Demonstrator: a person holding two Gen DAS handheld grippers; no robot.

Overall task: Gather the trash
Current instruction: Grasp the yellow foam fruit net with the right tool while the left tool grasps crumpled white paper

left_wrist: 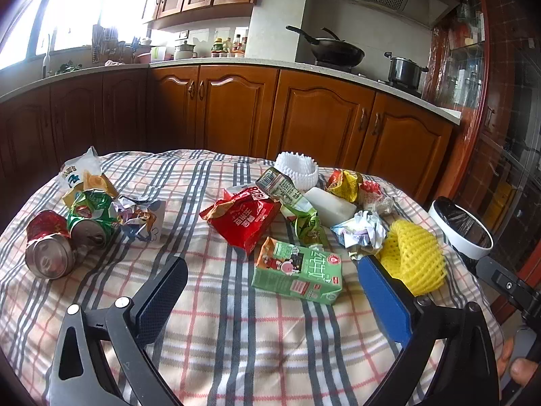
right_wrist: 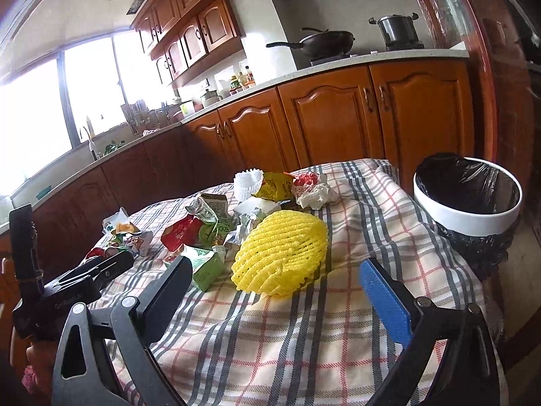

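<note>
Presently, in the left wrist view, the left gripper (left_wrist: 270, 277) stands spread wide with nothing between its pads. The green carton (left_wrist: 297, 272) lies on the plaid cloth (left_wrist: 216, 331) directly ahead, just beyond the fingertips and slightly toward the blue pad (left_wrist: 385, 299). Its long axis runs across the line of approach, roughly from one finger to the other. The yellow net (left_wrist: 412, 257) sits beyond the blue pad, outside the jaw span. Two cans (left_wrist: 67, 240) lie well off to the other side. The bin (left_wrist: 461, 230) stands past the table edge on the net's side.

In the right wrist view, the right gripper (right_wrist: 275, 279) is also spread, gripping nothing. The yellow net (right_wrist: 280, 253) lies straight ahead between the two fingers' lines, just beyond the tips, its long axis crosswise. The bin (right_wrist: 466, 216) is near, ahead and beside the blue pad (right_wrist: 385, 301). The left gripper's body (right_wrist: 84, 280) shows beside the dark finger.

Judgement: the right gripper is nearer both net and bin; the left is nearer the carton.
</note>
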